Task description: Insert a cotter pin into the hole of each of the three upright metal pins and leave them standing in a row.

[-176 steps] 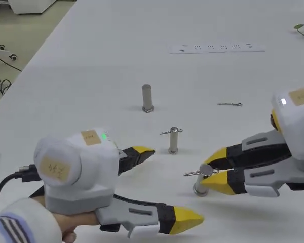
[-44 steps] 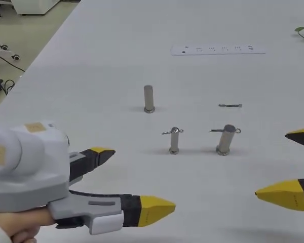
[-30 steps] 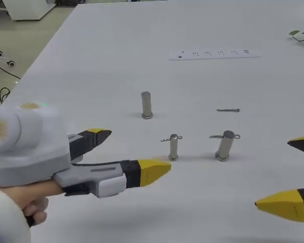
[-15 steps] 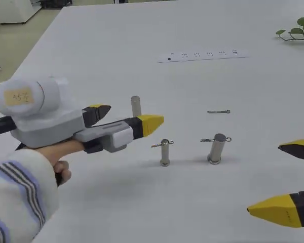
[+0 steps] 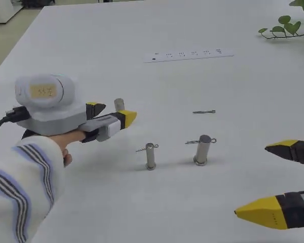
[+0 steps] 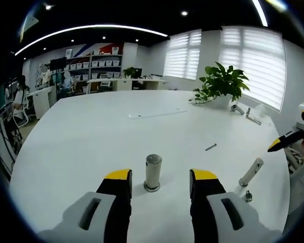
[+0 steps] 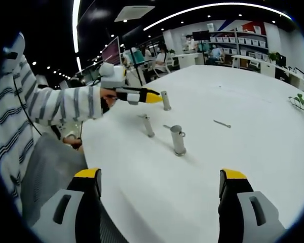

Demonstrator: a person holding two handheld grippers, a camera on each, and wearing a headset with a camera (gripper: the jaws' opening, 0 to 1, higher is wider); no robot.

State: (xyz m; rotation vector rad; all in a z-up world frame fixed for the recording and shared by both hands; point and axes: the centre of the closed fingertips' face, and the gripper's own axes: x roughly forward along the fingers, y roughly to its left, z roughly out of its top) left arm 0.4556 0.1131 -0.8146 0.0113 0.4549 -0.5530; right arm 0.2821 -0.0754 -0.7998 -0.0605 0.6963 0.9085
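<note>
The bare metal pin (image 5: 118,104) is standing upright on the white counter (image 5: 142,212), behind and to the left of the other two. The left tongs (image 5: 113,112) are reaching around it, jaws released and straddling it with a gap showing on each side in the left gripper view, nothing clasped. The loose cotter pin (image 5: 203,112) is lying flat, well apart to the right. The right tongs (image 5: 266,178) are hanging near the front edge, spread wide and empty.

If the left jaws close off-centre, one will likely be striking first and tipping the pin over. The thin cotter pin, flat on a smooth surface, is also likely to skid away from a pinch. And a careless sweep could be catching the wire ends sticking out of the finished pair.

As for what holds what, the middle pin (image 5: 151,156) and the right pin (image 5: 202,150) are each carrying a cotter pin through the hole near the top.
</note>
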